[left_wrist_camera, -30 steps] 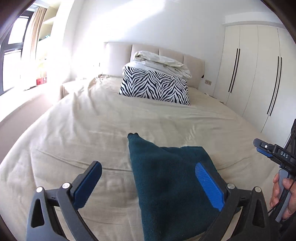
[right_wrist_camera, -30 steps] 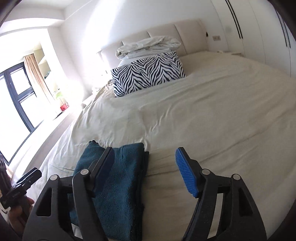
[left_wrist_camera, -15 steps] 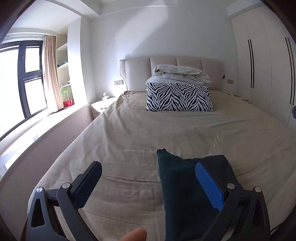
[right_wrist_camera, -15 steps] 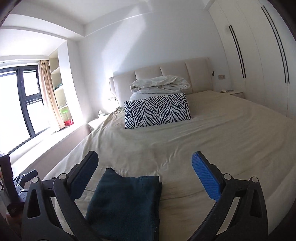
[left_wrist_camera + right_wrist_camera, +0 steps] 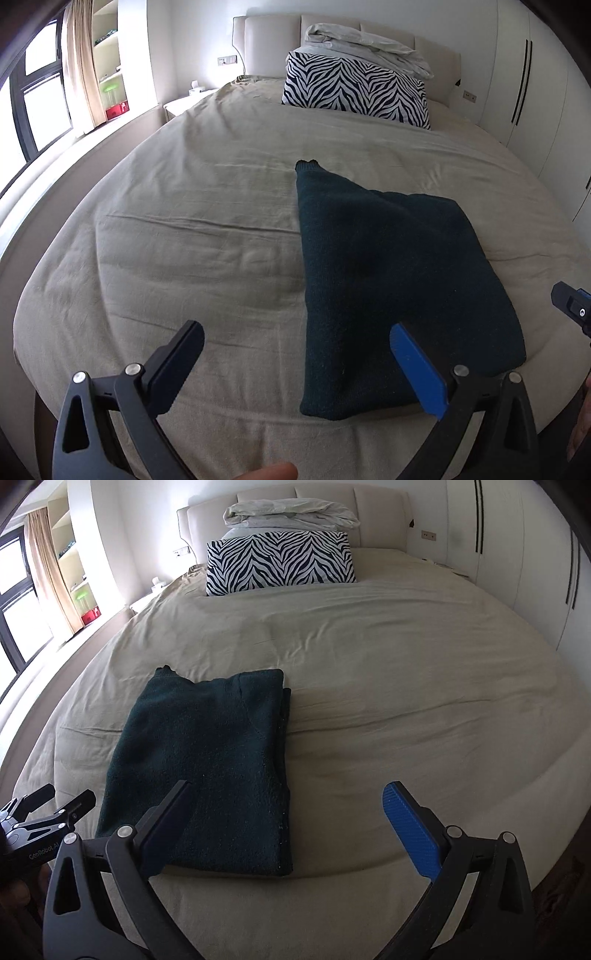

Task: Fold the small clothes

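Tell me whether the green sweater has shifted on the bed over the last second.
Cannot tell. The green sweater keeps its folded shape on the bed, but both cameras swung, so its offset from the zebra pillow isn't comparable.

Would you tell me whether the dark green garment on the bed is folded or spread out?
Folded: the dark green garment forms a compact rectangle with stacked layer edges along its right side.

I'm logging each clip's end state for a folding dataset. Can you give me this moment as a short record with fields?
garment: dark green knit top, folded into a rough rectangle, one corner poking out at the far left
surface: beige bed cover, garment lies near the foot edge
left gripper: jaws open, holding nothing, above the bed by the garment's left edge
right gripper: jaws open, holding nothing, near the garment's right edge
background: zebra pillow with a bundled white duvet by the headboard
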`<action>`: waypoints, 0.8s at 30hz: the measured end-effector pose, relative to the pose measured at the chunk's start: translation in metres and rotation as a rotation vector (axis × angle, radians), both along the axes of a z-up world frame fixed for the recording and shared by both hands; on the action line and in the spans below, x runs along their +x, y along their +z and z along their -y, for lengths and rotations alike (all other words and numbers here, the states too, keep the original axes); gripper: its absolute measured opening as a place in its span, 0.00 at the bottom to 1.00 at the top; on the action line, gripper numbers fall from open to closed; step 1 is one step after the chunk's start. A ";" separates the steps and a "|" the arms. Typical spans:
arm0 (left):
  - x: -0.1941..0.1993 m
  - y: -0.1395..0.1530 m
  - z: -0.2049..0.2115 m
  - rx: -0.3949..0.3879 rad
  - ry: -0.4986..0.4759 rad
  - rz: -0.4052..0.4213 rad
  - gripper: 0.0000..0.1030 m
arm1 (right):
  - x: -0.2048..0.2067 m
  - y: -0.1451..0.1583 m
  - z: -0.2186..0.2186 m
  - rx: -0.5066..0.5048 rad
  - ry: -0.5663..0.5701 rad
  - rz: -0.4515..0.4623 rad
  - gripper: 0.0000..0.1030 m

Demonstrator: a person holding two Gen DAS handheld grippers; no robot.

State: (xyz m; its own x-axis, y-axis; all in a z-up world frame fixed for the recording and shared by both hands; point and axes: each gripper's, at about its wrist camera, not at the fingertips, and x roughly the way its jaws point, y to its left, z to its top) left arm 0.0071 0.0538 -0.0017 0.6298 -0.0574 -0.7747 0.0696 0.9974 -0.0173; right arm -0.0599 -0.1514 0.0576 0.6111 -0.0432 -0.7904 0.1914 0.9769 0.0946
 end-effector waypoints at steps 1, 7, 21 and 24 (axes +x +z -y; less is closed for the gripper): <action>0.000 -0.001 0.000 -0.001 0.001 -0.003 1.00 | -0.003 -0.004 -0.001 -0.001 -0.005 -0.007 1.00; -0.001 -0.008 0.000 0.002 -0.001 -0.025 1.00 | 0.001 -0.013 -0.005 -0.002 0.005 -0.032 1.00; -0.004 -0.012 0.001 0.002 0.006 -0.040 1.00 | -0.005 -0.013 -0.008 -0.001 0.026 -0.059 1.00; -0.005 -0.013 0.001 -0.001 0.005 -0.043 1.00 | -0.005 -0.013 -0.009 -0.003 0.030 -0.060 1.00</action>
State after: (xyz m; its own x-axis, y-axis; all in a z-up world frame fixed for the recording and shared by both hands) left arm 0.0020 0.0528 -0.0143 0.5965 -0.0546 -0.8008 0.0636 0.9978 -0.0206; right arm -0.0645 -0.1423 0.0441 0.5636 -0.0276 -0.8256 0.1672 0.9826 0.0813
